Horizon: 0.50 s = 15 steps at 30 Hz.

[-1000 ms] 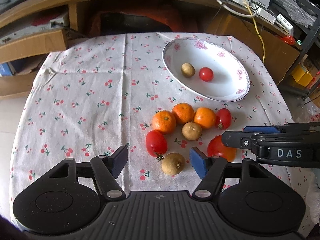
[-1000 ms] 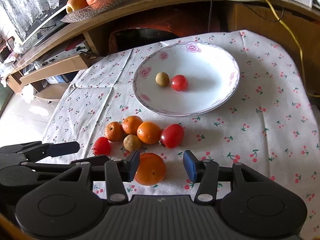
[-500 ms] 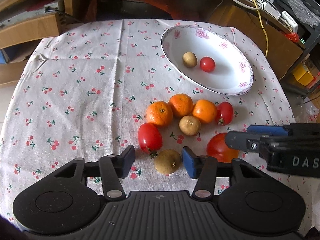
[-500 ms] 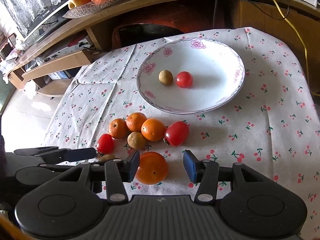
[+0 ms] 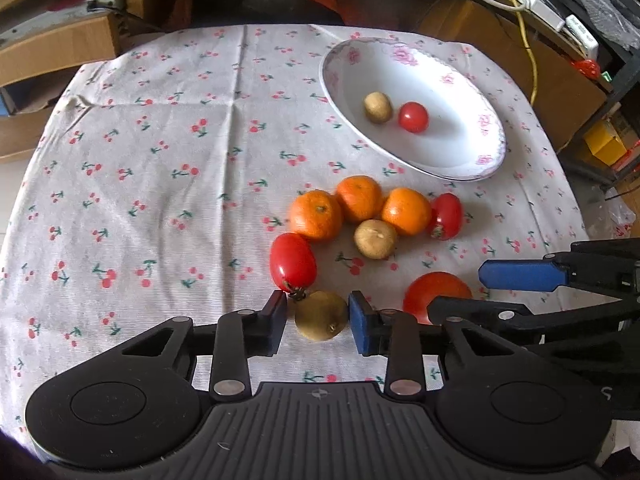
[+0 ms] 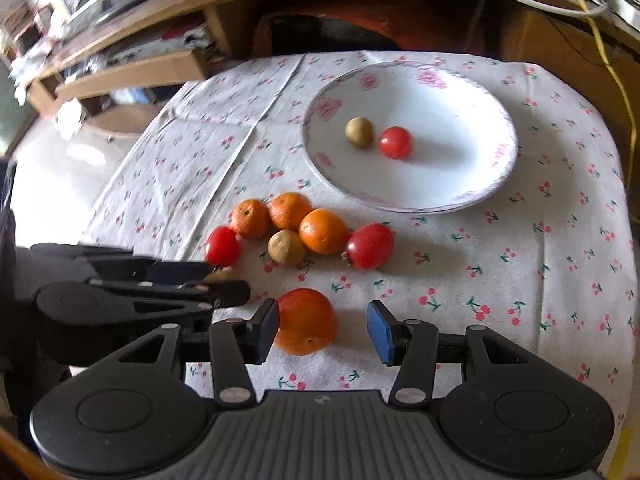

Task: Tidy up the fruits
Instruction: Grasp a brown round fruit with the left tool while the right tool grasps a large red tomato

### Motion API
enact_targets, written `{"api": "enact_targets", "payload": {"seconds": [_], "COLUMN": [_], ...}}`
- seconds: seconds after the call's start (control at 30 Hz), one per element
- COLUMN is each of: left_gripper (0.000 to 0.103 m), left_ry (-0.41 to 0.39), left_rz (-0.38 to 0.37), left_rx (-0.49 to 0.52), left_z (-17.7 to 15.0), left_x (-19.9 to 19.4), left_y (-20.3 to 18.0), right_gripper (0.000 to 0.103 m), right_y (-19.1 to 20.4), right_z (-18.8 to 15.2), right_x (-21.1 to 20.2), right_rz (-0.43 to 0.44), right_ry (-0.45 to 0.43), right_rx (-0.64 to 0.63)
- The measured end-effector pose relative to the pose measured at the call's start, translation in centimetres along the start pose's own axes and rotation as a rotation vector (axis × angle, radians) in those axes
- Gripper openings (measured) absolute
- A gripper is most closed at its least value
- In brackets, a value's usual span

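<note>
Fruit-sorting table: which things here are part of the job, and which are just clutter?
Job:
floral plate
brown fruit between the left gripper fingers
large tomato at the right gripper
three mandarins
cherry tomatoes

Lying about:
yellow cable
cardboard boxes
cherry-print tablecloth

Inspector: Tablecloth (image 5: 160,184) is matt woven cloth; bowl (image 5: 448,148), at two o'clock, glossy glazed ceramic.

Clerk: Fruit?

Inspector: Tomato (image 5: 293,262) smooth, shiny; brown fruit (image 5: 321,315) dull. Left gripper (image 5: 318,322) matt black plastic.
</note>
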<state>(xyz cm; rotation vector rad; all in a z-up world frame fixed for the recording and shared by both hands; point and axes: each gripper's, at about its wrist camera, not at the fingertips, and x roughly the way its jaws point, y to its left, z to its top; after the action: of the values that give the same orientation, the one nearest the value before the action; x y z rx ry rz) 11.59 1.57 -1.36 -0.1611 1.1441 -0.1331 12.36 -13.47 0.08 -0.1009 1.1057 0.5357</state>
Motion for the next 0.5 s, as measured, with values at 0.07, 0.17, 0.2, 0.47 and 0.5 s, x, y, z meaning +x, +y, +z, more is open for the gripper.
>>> {"api": "enact_targets", "payload": {"seconds": [0.07, 0.17, 0.2, 0.47, 0.5], "left_gripper": [0.041, 0.04, 0.04, 0.038, 0.038], "left_ry": [0.004, 0.009, 0.01, 0.029, 0.034], "left_rz": [0.006, 0.008, 0.008, 0.023, 0.024], "left_rx": [-0.003, -0.002, -0.001, 0.027, 0.035], "left_z": [0.1, 0.2, 0.2, 0.2, 0.2], "left_x": [-0.1, 0.0, 0.0, 0.0, 0.0], "left_y": [0.2, 0.4, 0.4, 0.5, 0.5], "right_gripper": [0.046, 0.046, 0.046, 0.046, 0.046], "right_y": [0.1, 0.3, 0.5, 0.0, 0.1], "right_z": [0.2, 0.3, 0.3, 0.2, 0.2], "right_x": [0.3, 0.7, 0.8, 1.8, 1.9], "right_rz": [0.011, 0.024, 0.025, 0.085, 0.085], "right_ry": [0.008, 0.032, 0.036, 0.073, 0.078], "right_rx": [0.0, -0.008, -0.018, 0.021, 0.019]}}
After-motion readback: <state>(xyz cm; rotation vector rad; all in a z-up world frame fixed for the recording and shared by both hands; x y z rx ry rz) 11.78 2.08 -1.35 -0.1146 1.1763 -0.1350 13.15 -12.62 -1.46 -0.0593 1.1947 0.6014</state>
